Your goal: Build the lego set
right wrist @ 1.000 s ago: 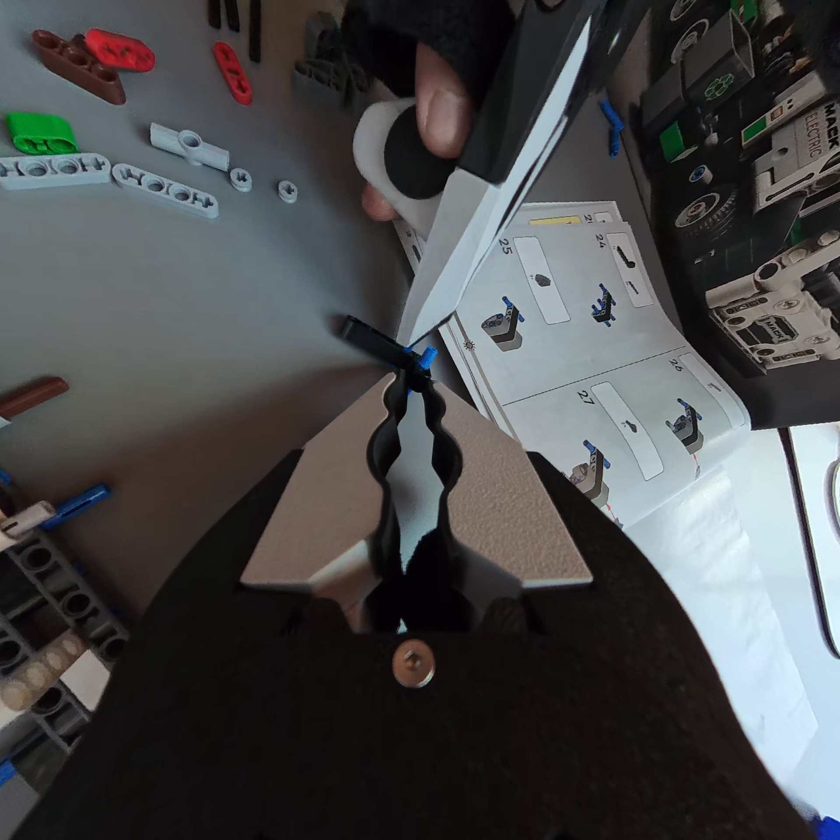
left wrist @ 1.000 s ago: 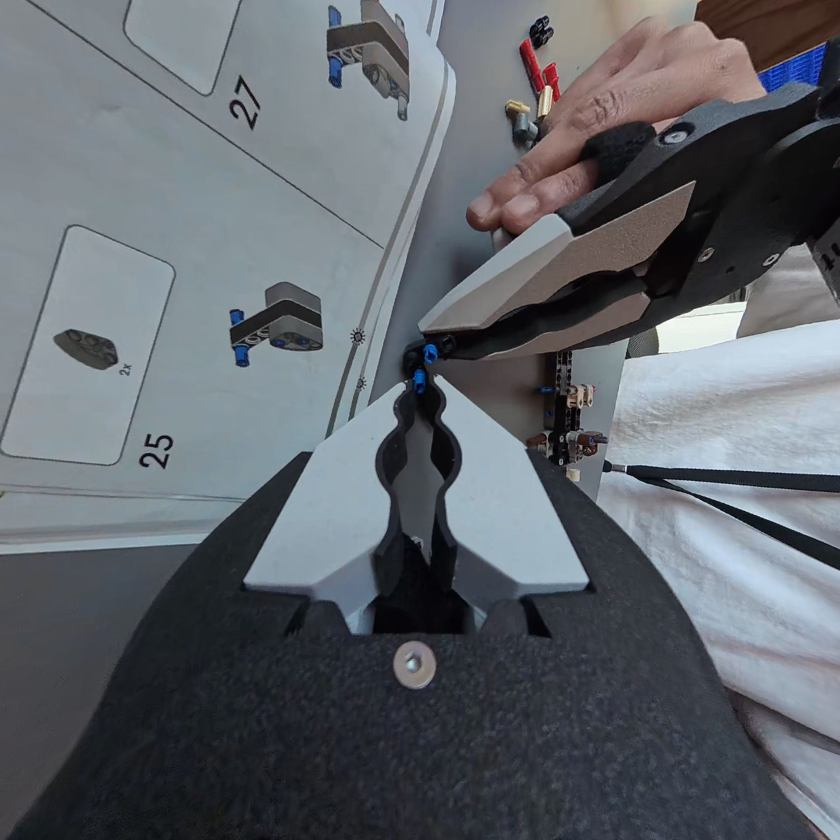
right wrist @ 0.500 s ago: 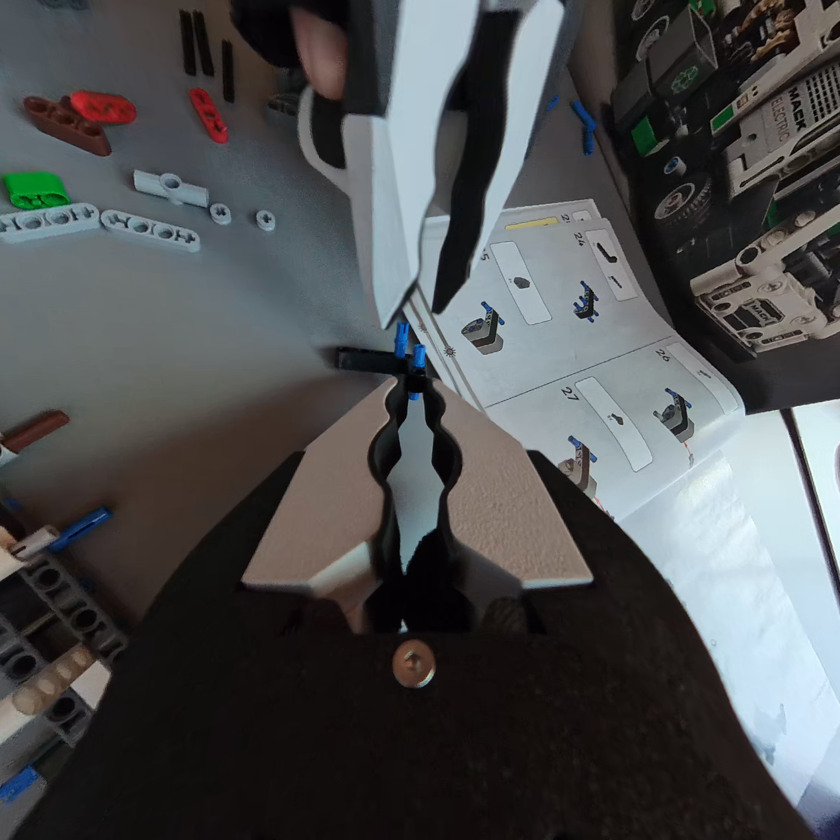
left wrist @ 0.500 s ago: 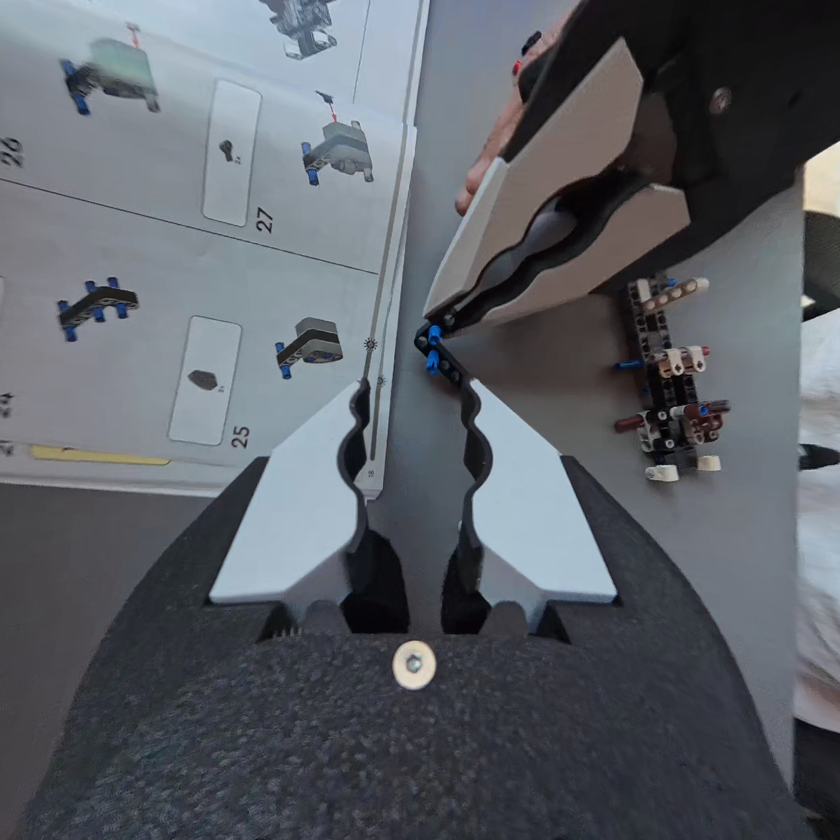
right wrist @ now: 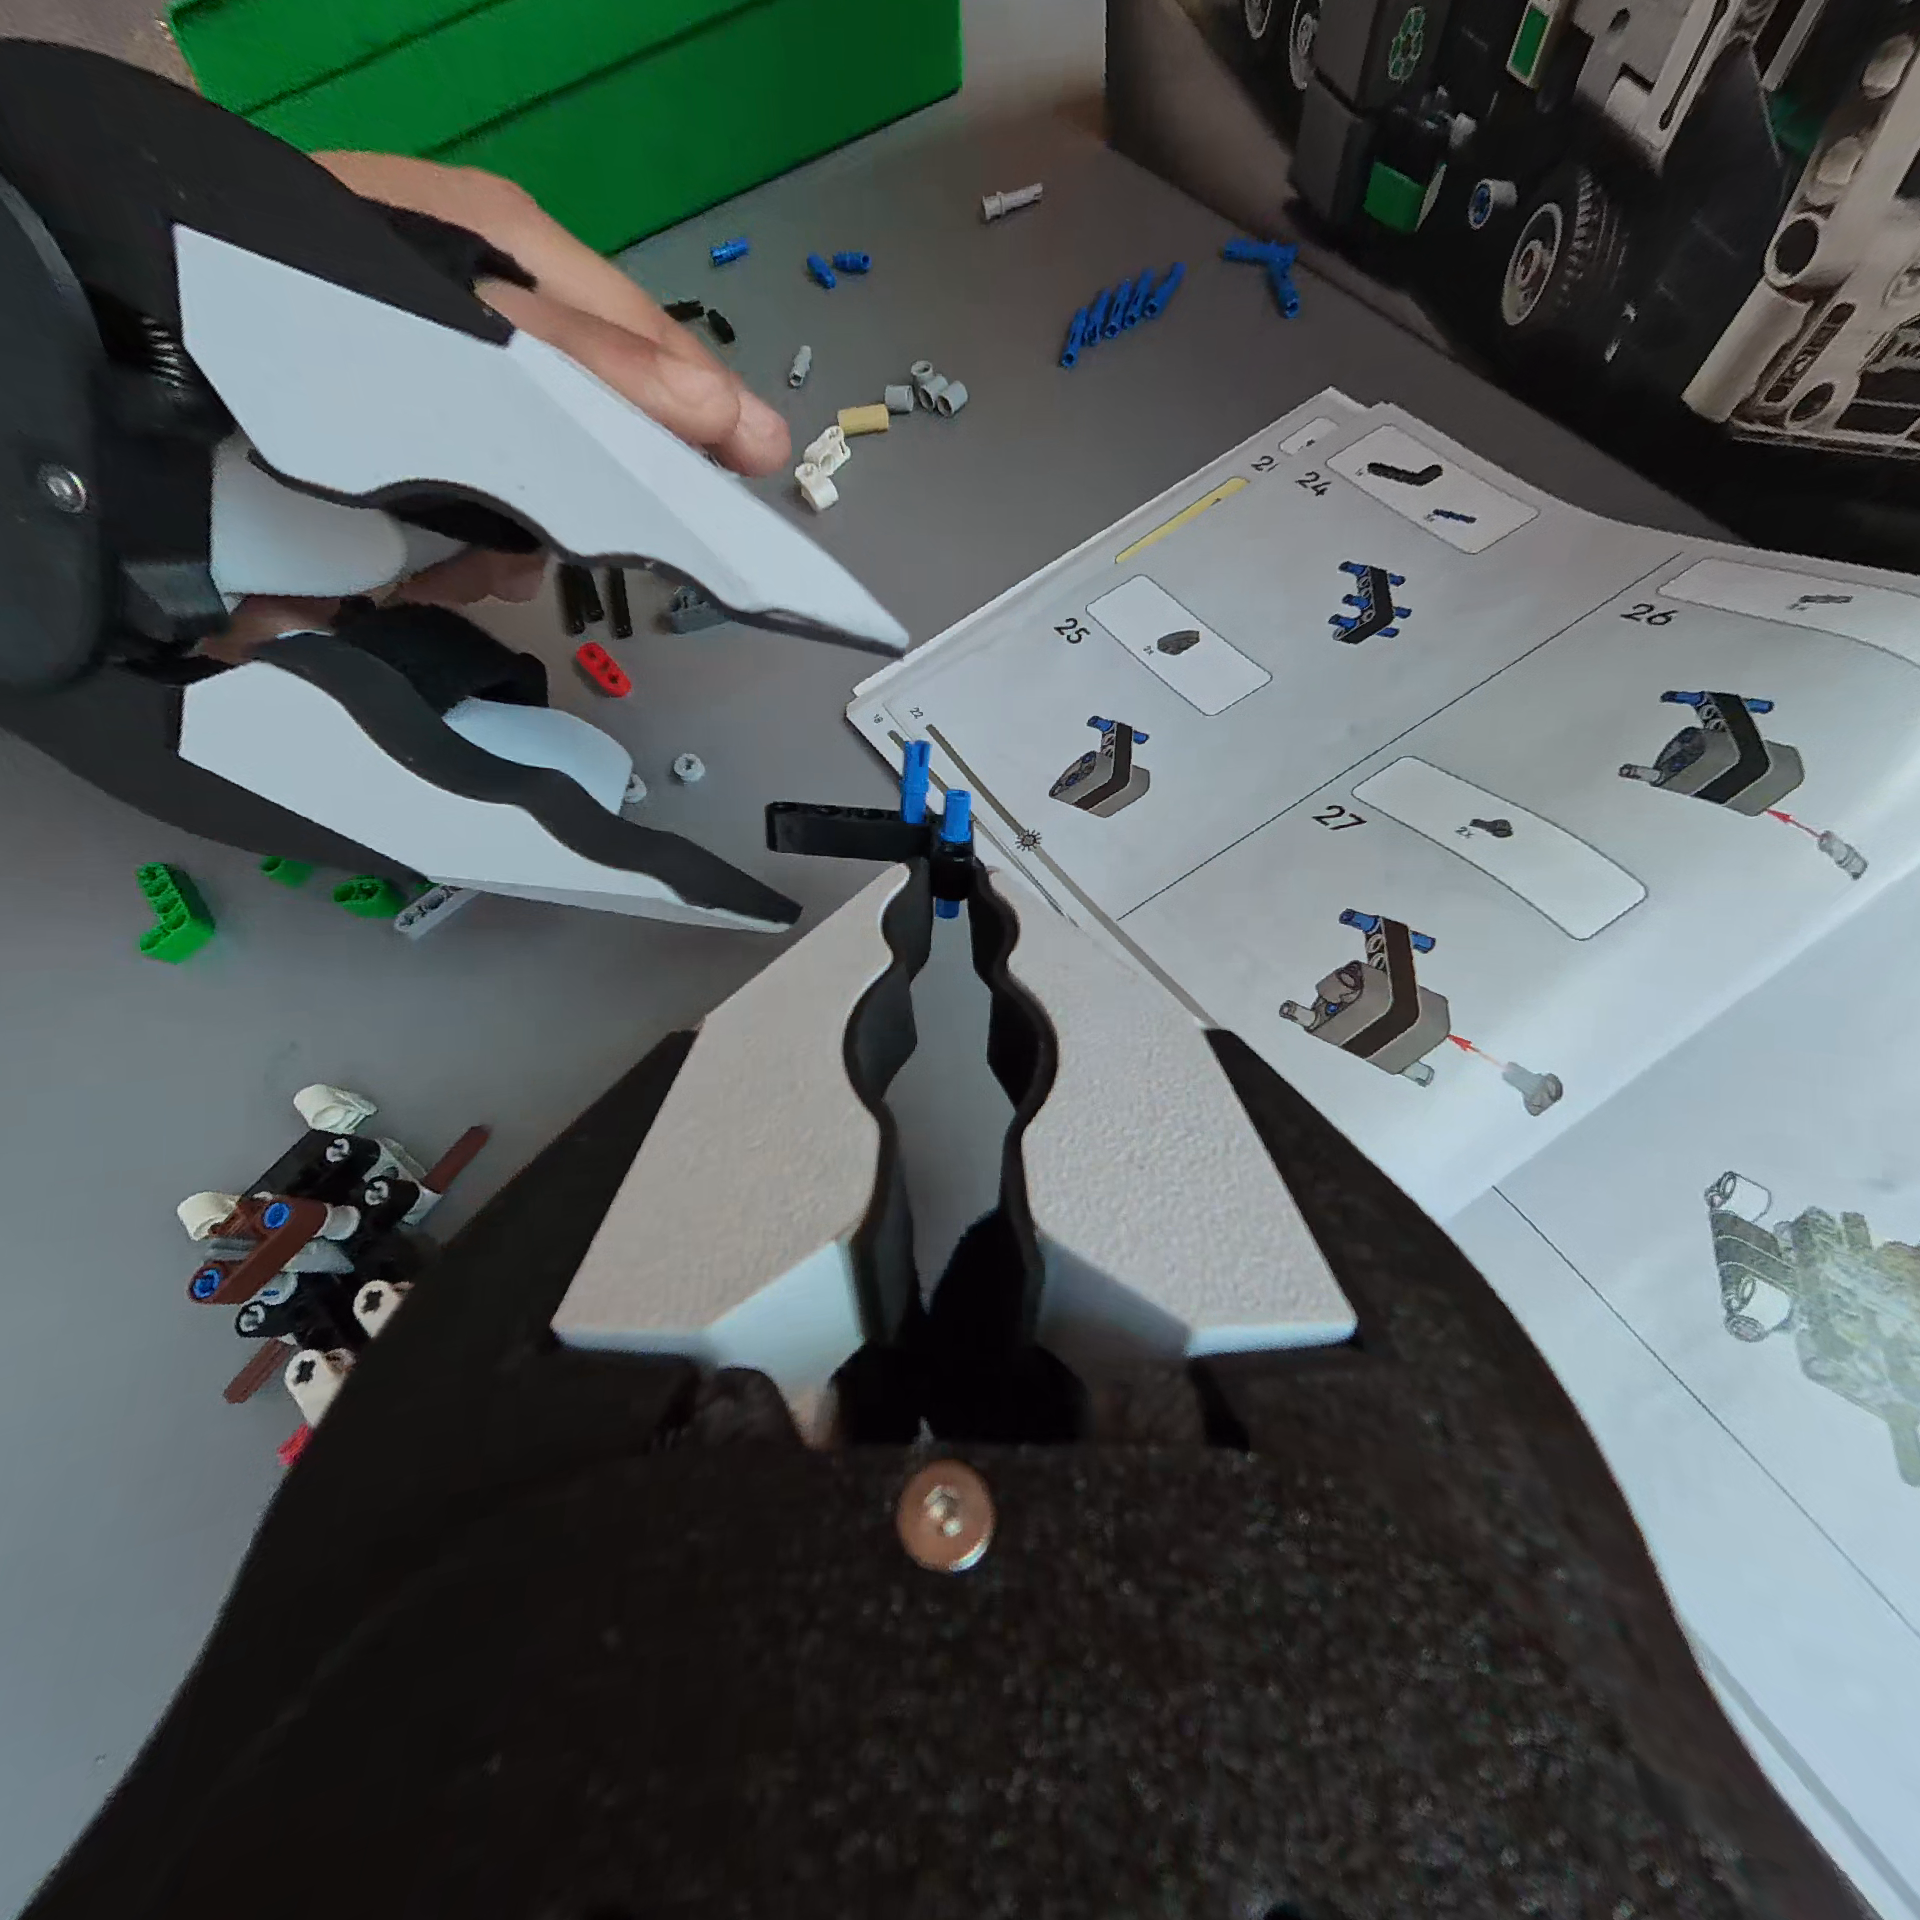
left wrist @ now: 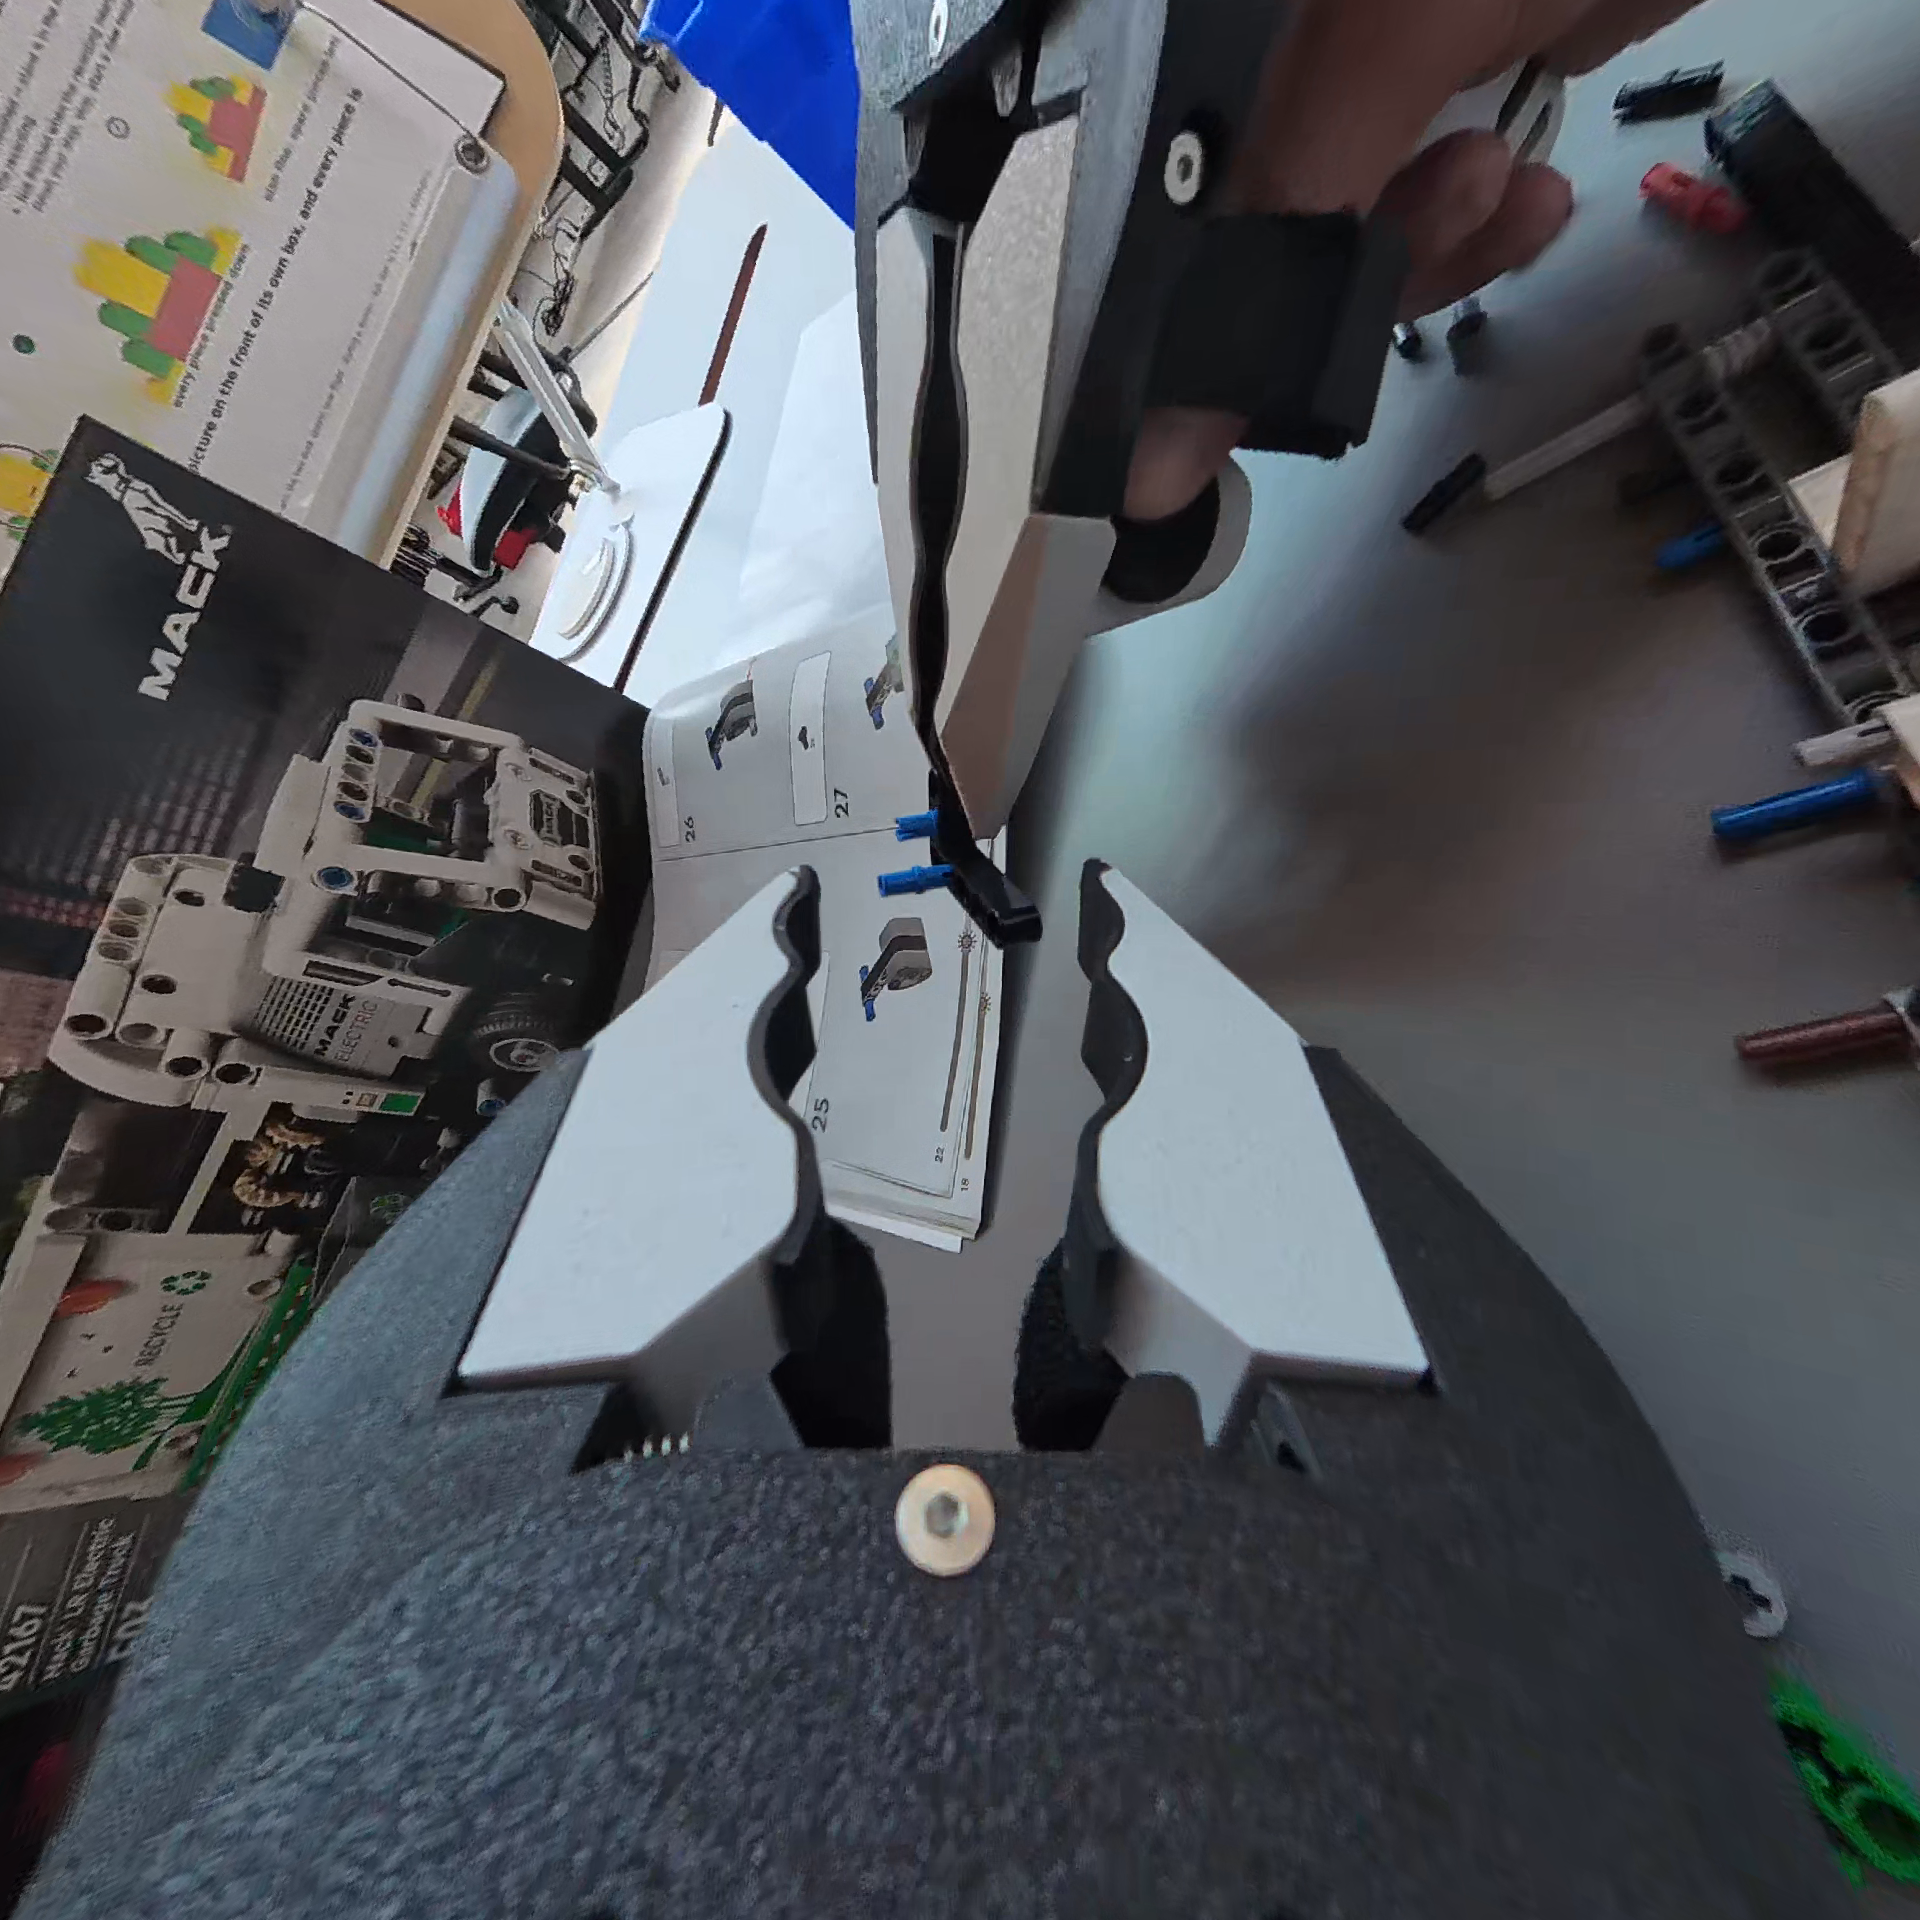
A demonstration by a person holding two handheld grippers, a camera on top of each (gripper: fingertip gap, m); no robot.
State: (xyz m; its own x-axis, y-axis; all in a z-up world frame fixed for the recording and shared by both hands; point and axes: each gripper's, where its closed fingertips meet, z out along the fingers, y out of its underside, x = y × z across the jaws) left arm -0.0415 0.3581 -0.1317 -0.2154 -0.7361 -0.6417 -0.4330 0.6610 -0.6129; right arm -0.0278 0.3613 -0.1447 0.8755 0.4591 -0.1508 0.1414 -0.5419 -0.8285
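My right gripper (right wrist: 945, 881) is shut on the end of a black angled beam (right wrist: 842, 828) that carries two blue pins (right wrist: 914, 769) and holds it above the grey table (right wrist: 312, 1039). In the left wrist view the right gripper (left wrist: 951, 816) comes down from above with the beam (left wrist: 987, 894) and its pins (left wrist: 906, 881) at its tips. My left gripper (left wrist: 945, 894) is open and empty, its fingers on either side of the beam's free end without touching it. It also shows open at the left of the right wrist view (right wrist: 847, 779).
An open instruction booklet (right wrist: 1351, 727) lies under the grippers, beside a dark box with a truck picture (left wrist: 260, 831). A green bin (right wrist: 582, 94) stands at the back. Loose blue pins (right wrist: 1122, 307), small grey parts and a part-built assembly (right wrist: 301, 1236) lie on the table. Both grippers' tips are close together, under 4 cm apart.
My left gripper was shut at a blue pin on the beam; it has opened and drawn back. My right gripper has kept hold of the beam and turned.
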